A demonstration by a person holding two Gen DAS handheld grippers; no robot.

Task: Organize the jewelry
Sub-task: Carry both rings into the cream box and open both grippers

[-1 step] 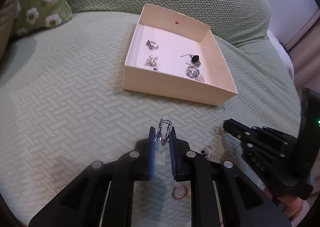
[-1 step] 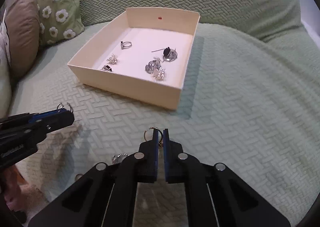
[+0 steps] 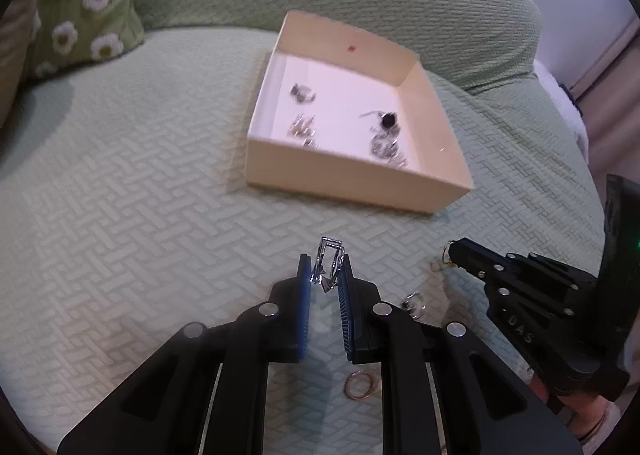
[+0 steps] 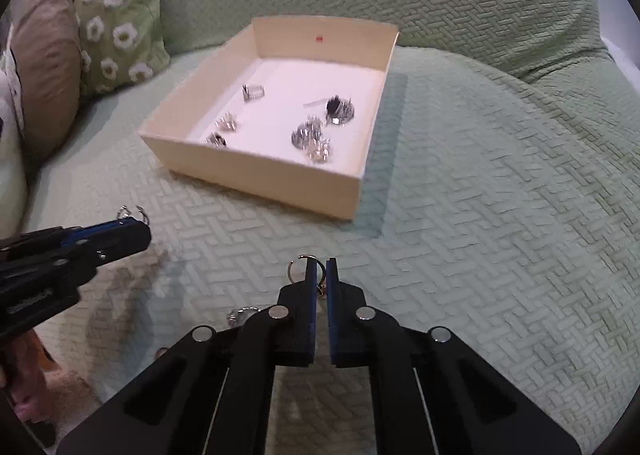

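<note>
Both claws have something pinched. The left gripper (image 3: 325,275) is clenched on a silver angular earring (image 3: 329,263), which sits right between the blue pads at the tips and pokes out a bit past them, lifted above the green quilted sofa cover (image 3: 140,215). From the right wrist camera you can see that same claw (image 4: 132,229) coming in from the left with the earring's wire loops (image 4: 130,211) sticking up off its tip.

The right gripper (image 4: 321,275) is squeezed nearly together on a thin hoop earring (image 4: 301,263); the hoop curves out to the left of the left pad, and a small bit dangles in the narrow gap between the pads. In the left wrist view it's the black claw (image 3: 454,251) on the right, hoop (image 3: 445,255) at its tip.

The cream box (image 3: 352,185) sits farther back on the cushion, well apart from both claws, with several silver pieces and one dark-stone piece (image 3: 387,119) already inside. Still loose on the fabric: a small silver ring (image 3: 414,305) just right of the left claw, and a rose-gold ring (image 3: 360,385) near the camera. A daisy-pattern pillow (image 4: 116,19) leans at the far left.
</note>
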